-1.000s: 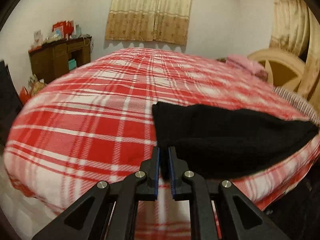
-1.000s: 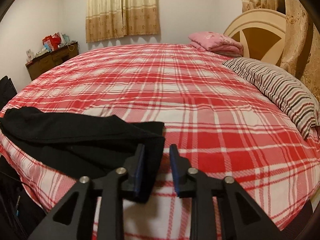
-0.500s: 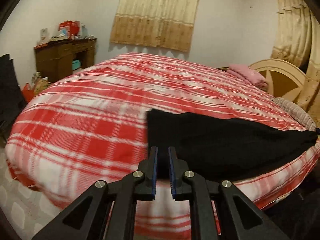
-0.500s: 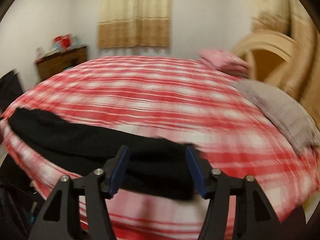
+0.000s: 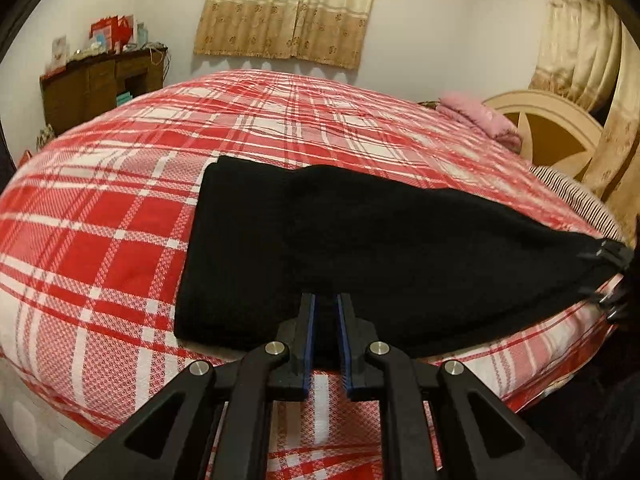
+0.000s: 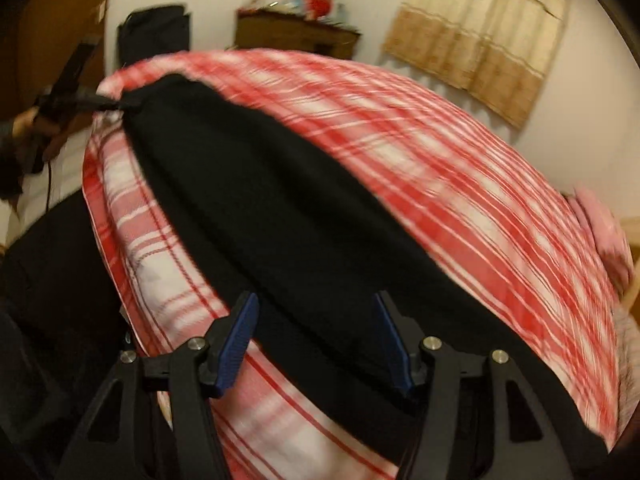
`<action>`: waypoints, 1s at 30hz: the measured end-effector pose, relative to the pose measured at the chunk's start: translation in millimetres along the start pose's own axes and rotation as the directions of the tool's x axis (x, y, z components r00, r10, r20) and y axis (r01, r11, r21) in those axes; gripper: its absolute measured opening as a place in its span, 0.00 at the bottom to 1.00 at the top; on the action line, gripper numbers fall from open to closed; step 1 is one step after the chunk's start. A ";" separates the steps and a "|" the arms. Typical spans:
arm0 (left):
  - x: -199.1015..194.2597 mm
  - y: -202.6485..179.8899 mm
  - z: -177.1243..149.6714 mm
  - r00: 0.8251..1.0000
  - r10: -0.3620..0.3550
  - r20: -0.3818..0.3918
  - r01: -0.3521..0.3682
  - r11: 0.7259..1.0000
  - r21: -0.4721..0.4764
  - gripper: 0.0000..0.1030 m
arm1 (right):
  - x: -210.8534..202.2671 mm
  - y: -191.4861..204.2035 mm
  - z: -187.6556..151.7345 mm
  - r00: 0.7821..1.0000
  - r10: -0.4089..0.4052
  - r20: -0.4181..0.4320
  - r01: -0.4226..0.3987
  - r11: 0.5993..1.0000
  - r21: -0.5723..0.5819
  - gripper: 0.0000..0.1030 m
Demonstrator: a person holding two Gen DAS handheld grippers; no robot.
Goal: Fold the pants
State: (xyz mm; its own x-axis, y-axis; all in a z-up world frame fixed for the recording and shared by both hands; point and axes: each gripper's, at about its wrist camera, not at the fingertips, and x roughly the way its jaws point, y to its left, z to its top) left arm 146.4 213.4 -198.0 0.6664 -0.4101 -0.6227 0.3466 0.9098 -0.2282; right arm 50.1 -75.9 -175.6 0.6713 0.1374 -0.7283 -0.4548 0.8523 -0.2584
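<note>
The black pants (image 5: 360, 248) lay long along the bed's (image 5: 120, 216) near edge. The left gripper (image 5: 325, 308) pinched one end tight. The right gripper (image 6: 314, 316) was wide open, holding nothing.

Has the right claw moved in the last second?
Yes. The right claw has opened and swung left: the beige curtain now sits at upper right, and the black pants run between its blue fingers.

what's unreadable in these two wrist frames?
- Left wrist: the left gripper fingers sit close together over the black pants; black on black hides any cloth between them.
- Left wrist: the pants' right end blends into dark shapes at the frame edge.
- Right wrist: motion blur smears the plaid bedspread and dresser.
</note>
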 end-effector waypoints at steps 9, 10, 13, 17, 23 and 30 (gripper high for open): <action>-3.6 4.8 -5.5 0.999 -0.033 0.017 0.033 0.999 -0.043 0.11 | 28.0 19.7 6.4 0.999 -0.041 -0.019 0.039 0.995 -0.092 0.33; -4.4 5.6 -6.1 0.999 -0.037 0.018 0.037 0.998 -0.048 0.11 | 27.7 17.9 7.6 0.999 -0.044 -0.018 0.042 0.996 -0.083 0.28; -4.1 5.4 -6.1 0.999 -0.040 0.019 0.041 0.998 -0.051 0.11 | 29.2 17.1 12.2 0.999 -0.027 -0.028 0.025 0.998 -0.063 0.10; -4.1 6.0 -5.1 0.999 -0.045 0.018 0.046 0.998 -0.053 0.11 | 15.2 19.4 18.7 1.000 0.020 -0.022 -0.021 0.999 -0.039 0.06; -5.6 6.8 -6.2 0.998 -0.055 0.021 0.056 0.997 -0.059 0.11 | 8.6 30.8 14.4 0.999 0.025 -0.039 -0.027 0.997 -0.065 0.06; -19.4 -11.3 3.4 0.997 -0.048 0.064 0.050 0.998 -0.031 0.11 | 25.3 31.6 3.2 0.993 0.066 -0.102 -0.070 0.997 -0.044 0.06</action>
State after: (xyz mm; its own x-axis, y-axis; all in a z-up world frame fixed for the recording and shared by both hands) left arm 131.8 210.8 -180.8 0.6899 -0.4562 -0.5621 0.3589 0.8899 -0.2816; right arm 54.5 -43.8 -200.2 0.5769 0.1409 -0.8046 -0.5263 0.8174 -0.2342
